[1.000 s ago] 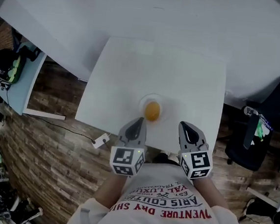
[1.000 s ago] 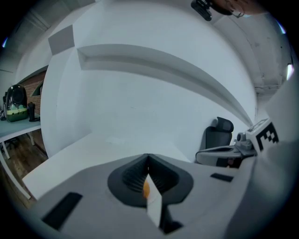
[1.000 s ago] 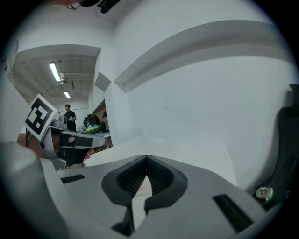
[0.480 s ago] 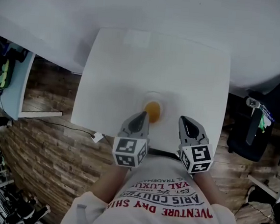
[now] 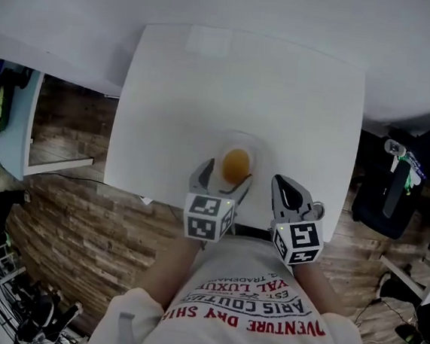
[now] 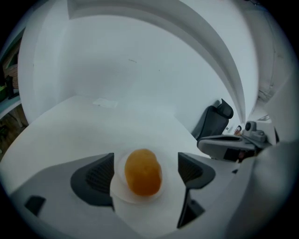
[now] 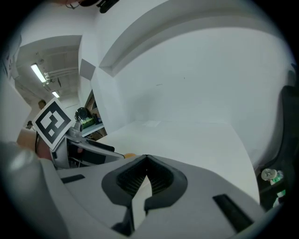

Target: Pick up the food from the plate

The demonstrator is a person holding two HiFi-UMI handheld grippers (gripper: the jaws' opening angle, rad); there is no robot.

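An orange, rounded piece of food (image 5: 236, 164) (image 6: 143, 172) lies on a small pale plate (image 5: 256, 150) (image 6: 135, 200) near the front edge of the white table (image 5: 239, 79). My left gripper (image 5: 225, 179) (image 6: 145, 169) is at the plate and its jaws are opening. The food sits between the dark pads (image 6: 98, 176) with a gap on each side. My right gripper (image 5: 285, 186) (image 7: 146, 161) hovers shut to the right of the plate, over the table's front edge, with nothing in it.
A black chair (image 5: 382, 199) stands off the table's right side. Wooden flooring (image 5: 67, 214) shows to the left, and a pale desk (image 5: 11, 125) lies at the far left. The person's printed shirt (image 5: 254, 315) fills the bottom of the head view.
My left gripper has moved forward to the plate, and its jaws have gone from shut to wide apart around the food. The right gripper has stayed shut beside it.
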